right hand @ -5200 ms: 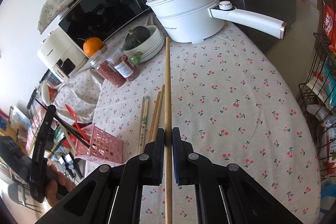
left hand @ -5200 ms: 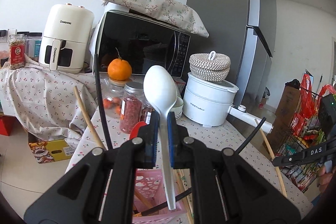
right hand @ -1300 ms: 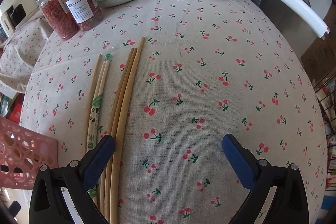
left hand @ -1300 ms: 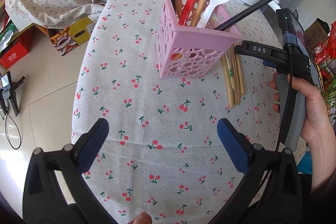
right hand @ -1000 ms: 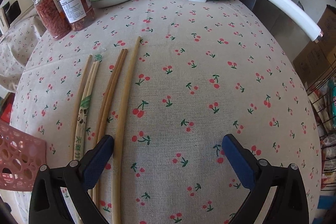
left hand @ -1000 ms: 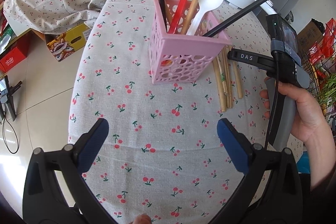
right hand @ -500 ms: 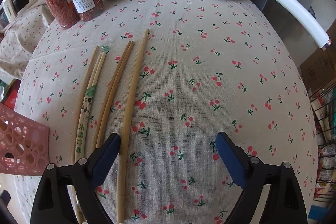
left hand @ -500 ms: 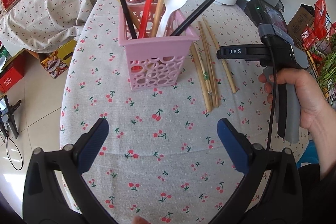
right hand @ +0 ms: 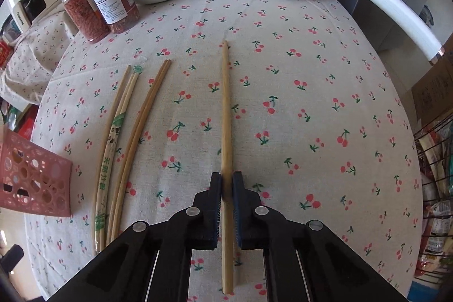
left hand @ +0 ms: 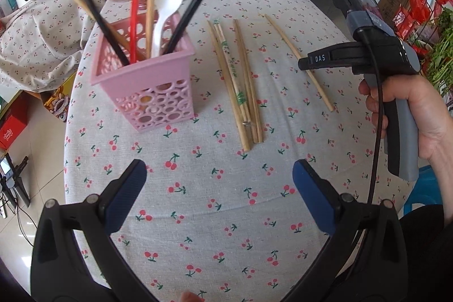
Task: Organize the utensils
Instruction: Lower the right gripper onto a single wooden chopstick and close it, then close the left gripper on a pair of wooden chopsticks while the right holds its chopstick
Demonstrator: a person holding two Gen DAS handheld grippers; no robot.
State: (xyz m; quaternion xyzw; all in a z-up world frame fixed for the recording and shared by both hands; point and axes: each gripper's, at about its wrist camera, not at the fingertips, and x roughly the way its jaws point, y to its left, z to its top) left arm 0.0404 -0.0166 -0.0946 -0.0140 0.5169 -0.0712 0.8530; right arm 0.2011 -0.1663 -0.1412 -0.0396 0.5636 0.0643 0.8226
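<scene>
Right wrist view | right gripper (right hand: 226, 190) has just closed, clamping a single wooden chopstick (right hand: 225, 109) | left gripper (left hand: 219, 188) wide, empty above cherry-print worktop (left hand: 198, 217).

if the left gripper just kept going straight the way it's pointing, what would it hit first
Probably the bare tablecloth, short of the loose chopsticks and the pink basket. The open left gripper points steeply down; depth is hard to judge.
</scene>
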